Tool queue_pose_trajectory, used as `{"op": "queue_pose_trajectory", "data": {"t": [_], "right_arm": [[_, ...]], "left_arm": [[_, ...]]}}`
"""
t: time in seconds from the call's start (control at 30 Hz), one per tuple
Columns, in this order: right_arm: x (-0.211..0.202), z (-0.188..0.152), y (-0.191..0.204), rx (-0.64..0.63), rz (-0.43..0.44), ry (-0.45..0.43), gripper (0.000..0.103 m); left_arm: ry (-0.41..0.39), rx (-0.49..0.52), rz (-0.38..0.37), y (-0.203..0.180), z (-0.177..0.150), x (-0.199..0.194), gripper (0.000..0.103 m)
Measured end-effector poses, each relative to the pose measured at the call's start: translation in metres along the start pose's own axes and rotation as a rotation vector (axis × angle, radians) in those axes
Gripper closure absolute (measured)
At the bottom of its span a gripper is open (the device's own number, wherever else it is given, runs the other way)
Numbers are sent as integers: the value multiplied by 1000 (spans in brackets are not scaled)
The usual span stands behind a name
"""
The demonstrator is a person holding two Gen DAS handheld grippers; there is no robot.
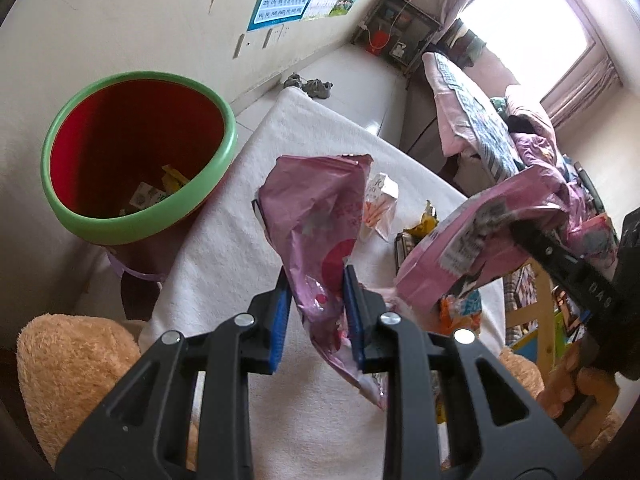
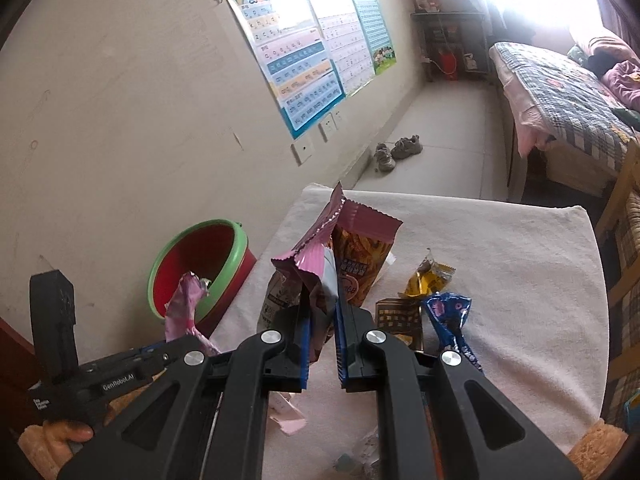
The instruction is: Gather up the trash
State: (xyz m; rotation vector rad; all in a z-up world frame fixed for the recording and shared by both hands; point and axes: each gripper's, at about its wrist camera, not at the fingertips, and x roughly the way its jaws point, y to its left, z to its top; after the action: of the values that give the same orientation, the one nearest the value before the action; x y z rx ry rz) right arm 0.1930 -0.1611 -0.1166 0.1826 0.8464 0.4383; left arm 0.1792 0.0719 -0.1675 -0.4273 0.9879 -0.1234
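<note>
Since both tongs already pinch trash, I hold them lifted over the white cloth [image 1: 224, 248] so nothing drags. My left gripper [image 1: 316, 316] is clamped on a crumpled pink wrapper [image 1: 316, 216]; my right gripper [image 2: 322, 344] squeezes a pink snack bag [image 2: 320, 264], possibly two bags bunched together. I have the red bin [image 1: 136, 152] with its green rim standing just off the cloth's left edge, mouth open, some scraps already inside. More wrappers, including a yellow wrapper [image 2: 430, 280] and a blue wrapper [image 2: 450, 316], lie on the cloth.
</note>
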Motion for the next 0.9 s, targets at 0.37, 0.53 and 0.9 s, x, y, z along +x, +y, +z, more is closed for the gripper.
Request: {"op": "queue_pose_trajectory", "data": {"t": [0.37, 0.53, 0.9], "right_arm": [[-9, 1, -20, 59, -35, -17, 93], [-15, 0, -21, 29, -91, -38, 93], [-11, -4, -13, 89, 104, -1, 93]], "left_arm": [[3, -30, -85, -5, 2, -7, 78], [-4, 24, -41, -12, 1, -4, 78], [30, 52, 14, -7, -3, 10, 78]]}}
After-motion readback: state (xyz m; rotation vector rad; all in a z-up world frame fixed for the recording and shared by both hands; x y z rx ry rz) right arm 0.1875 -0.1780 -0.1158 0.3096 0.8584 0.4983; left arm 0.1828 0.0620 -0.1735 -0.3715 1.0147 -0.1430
